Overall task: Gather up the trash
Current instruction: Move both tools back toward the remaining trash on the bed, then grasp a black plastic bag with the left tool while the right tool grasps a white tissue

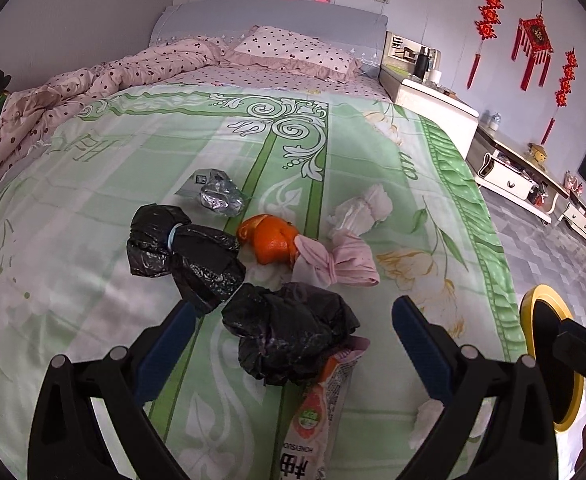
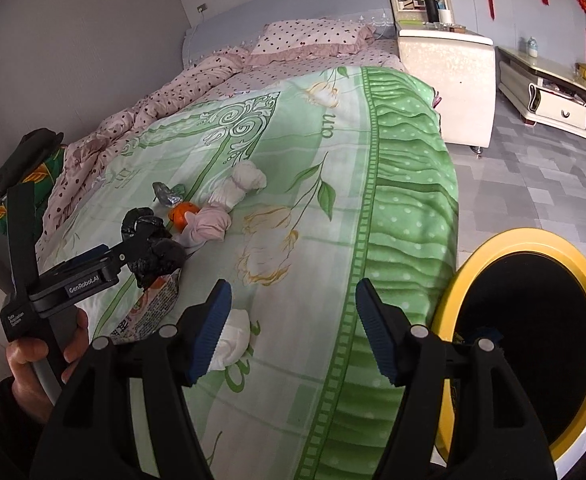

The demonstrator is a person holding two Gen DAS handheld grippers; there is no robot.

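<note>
While both tools hang over the bed (image 1: 93, 184), the left tool (image 1: 293, 328) is wide open around a black bag (image 1: 289, 328) without touching it, and the right tool (image 2: 293, 316) is open and holds nothing; a white wad (image 2: 233, 340) lies just beside its left finger. More trash lies further up the blanket: orange peel (image 1: 271, 240), pink cloth (image 1: 337, 260), foil (image 1: 219, 196). A yellow bin (image 2: 469, 264) stands beside the bed
</note>
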